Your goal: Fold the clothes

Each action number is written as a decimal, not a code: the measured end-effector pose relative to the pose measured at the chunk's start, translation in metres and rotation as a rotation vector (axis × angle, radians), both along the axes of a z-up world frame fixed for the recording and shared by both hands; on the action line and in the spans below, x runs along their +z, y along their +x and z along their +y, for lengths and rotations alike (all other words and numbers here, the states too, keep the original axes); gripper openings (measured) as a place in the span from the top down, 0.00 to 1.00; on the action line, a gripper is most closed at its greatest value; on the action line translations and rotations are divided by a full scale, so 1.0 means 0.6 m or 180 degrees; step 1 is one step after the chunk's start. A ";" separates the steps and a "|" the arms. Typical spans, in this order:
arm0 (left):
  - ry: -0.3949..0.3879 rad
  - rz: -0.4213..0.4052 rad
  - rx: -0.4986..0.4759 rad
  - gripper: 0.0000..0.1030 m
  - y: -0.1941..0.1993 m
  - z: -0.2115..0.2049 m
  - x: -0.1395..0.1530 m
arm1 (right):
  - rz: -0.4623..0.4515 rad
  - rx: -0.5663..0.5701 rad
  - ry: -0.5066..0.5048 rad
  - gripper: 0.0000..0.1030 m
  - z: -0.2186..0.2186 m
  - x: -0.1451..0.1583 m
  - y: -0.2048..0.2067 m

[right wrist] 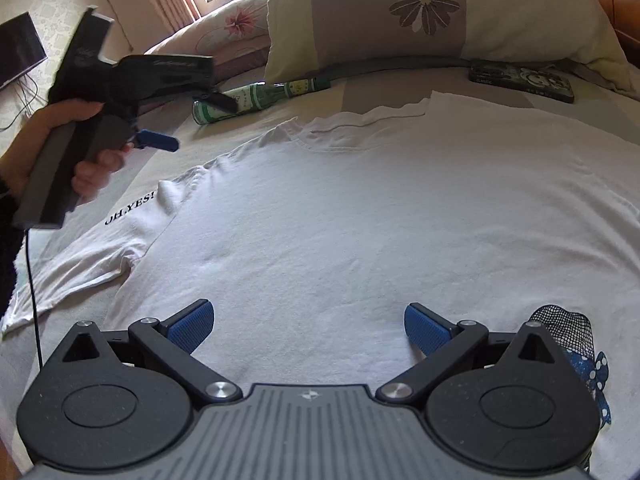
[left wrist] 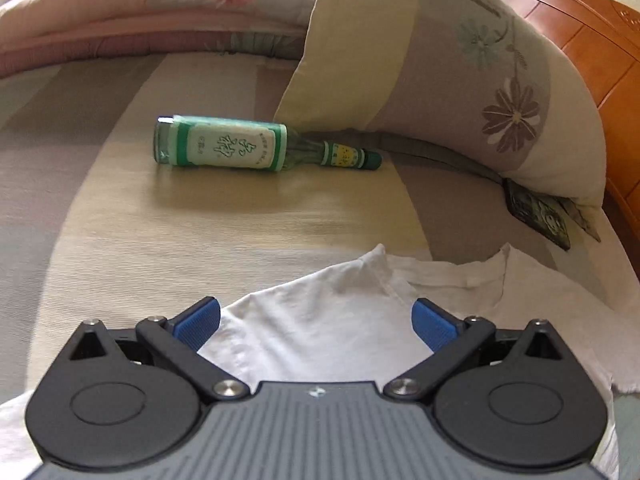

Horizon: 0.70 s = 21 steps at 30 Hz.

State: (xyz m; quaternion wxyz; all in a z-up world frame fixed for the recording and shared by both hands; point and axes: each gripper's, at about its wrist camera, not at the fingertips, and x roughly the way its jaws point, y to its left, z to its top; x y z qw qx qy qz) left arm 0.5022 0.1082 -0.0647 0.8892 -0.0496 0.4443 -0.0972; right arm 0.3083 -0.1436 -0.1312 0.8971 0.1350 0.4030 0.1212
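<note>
Shirt (right wrist: 360, 208) spread flat on the bed (left wrist: 100, 240), nothing folded over yet: by my reading you are at the very start, before the first grasp.

Left of the right wrist view, your hand (right wrist: 60, 148) holds the left gripper (right wrist: 160, 142) above the sleeve (right wrist: 100, 248) with the "OH,YES!" print. That sleeve runs out toward the lower left of the frame, a little wrinkled at the armpit. In the left wrist view, the left gripper's fingers (left wrist: 196, 324) are spread wide with nothing between them, and the shoulder seam sits just ahead in the lower centre of that frame.

Further right and upward lies a bottle (left wrist: 256, 144) on its side, near the collar (right wrist: 352, 136) but apart from the cloth. It could roll if the bedding shifts, so lift the cloth without dragging it.

Centre of the right wrist view, the shirt body fills most of the frame, collar toward the pillow (right wrist: 440, 16). The right gripper (right wrist: 308, 328) hangs over the lower body of the shirt, its fingers also wide apart and empty.

Upper right, a phone (right wrist: 524, 78) rests under the pillow edge, close to the far shoulder. Lower right, a dark mesh and dotted trim (right wrist: 580, 344) peeks out beside the gripper; I cannot tell whether it belongs to the shirt.

Next move, as I judge it: bring the left gripper down onto the sleeve or shoulder edge, pinch one layer cleanly, and carry that side inward across the body while the right gripper takes the hem on the same side.
</note>
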 end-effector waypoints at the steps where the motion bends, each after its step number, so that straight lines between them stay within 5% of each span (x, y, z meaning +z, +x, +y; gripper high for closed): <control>1: 0.0109 -0.0045 -0.0012 0.01 -0.018 0.009 0.006 | 0.0014 -0.0020 0.0054 0.00 -0.005 0.000 0.001; 6: 0.0819 -0.0252 0.0141 0.01 -0.107 0.058 -0.017 | 0.0068 -0.0115 0.0280 0.00 -0.023 -0.003 0.004; 21: 0.0732 -0.0321 0.0686 0.00 -0.246 0.150 -0.117 | 0.0031 -0.0125 0.0202 0.00 -0.018 -0.006 0.005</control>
